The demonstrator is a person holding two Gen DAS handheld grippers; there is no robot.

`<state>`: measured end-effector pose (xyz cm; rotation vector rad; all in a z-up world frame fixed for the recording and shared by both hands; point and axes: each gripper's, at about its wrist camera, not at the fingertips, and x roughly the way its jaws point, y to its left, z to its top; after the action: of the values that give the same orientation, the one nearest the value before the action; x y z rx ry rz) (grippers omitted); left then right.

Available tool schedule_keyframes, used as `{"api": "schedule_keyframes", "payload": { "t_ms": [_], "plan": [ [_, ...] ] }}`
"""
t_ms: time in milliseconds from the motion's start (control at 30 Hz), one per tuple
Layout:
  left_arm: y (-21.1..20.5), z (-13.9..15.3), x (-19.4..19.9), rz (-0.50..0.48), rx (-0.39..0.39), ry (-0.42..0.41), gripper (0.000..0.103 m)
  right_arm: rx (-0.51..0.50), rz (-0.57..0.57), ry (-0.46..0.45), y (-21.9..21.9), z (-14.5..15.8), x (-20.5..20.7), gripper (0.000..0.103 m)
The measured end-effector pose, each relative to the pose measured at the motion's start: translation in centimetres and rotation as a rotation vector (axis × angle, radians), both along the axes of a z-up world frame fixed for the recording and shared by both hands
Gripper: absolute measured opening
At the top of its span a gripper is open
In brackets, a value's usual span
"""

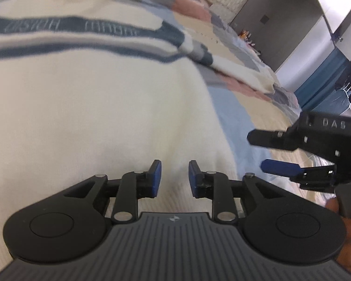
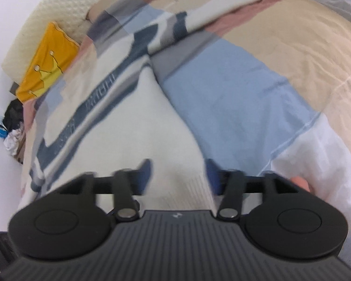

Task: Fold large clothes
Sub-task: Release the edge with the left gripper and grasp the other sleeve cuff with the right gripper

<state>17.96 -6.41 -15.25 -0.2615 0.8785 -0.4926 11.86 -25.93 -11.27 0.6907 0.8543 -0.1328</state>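
Over cream sweater [image 1: 93, 117], both grippers parted

1. We see a bed covered by a patchwork quilt [image 2: 257, 98] in blue, beige, pink and grey blocks.
2. At its head we find a cream textured headboard [image 2: 51, 18], with a yellow cushion [image 2: 48, 63] leaning against it.
3. Beside the bed we make out a small heap of dark and white items [image 2: 11, 126] against a pale wall [image 2: 2, 23].
4. Past the foot of the bed we see a grey wardrobe [image 1: 280, 23] with a blue lower panel [image 1: 325, 79] beside it.
5. We note soft, even daylight; the far corner is bright.
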Motion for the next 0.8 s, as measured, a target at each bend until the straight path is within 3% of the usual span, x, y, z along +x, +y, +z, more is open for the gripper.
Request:
{"api": "schedule_keyframes", "payload": {
  "t_ms": [67,233,433,633,800],
  "plan": [
    [0.4,0.8,0.0,0.022,0.011,-0.044,0.036,-0.014,-0.014,-0.028,-0.5,0.8,0.0,0.07],
    [2.4,2.2,0.7,0.12,0.06,-0.109,0.036,-0.01,-0.053,-0.109,-2.5,2.7,0.4,0.07],
    [4.5,2.3,2.4,0.222,0.113,-0.118,0.036,-0.002,-0.073,-0.222,-5.8,3.7,2.2,0.071],
    [5.6,1.9,3.3,0.267,0.14,-0.112,0.036,-0.003,-0.108,-0.264,-9.6,2.4,4.6,0.072],
    [5.7,1.7,3.6,0.319,0.192,-0.133,0.036,0.018,-0.151,-0.263,-13.5,-0.7,6.3,0.072]
  ]
}}
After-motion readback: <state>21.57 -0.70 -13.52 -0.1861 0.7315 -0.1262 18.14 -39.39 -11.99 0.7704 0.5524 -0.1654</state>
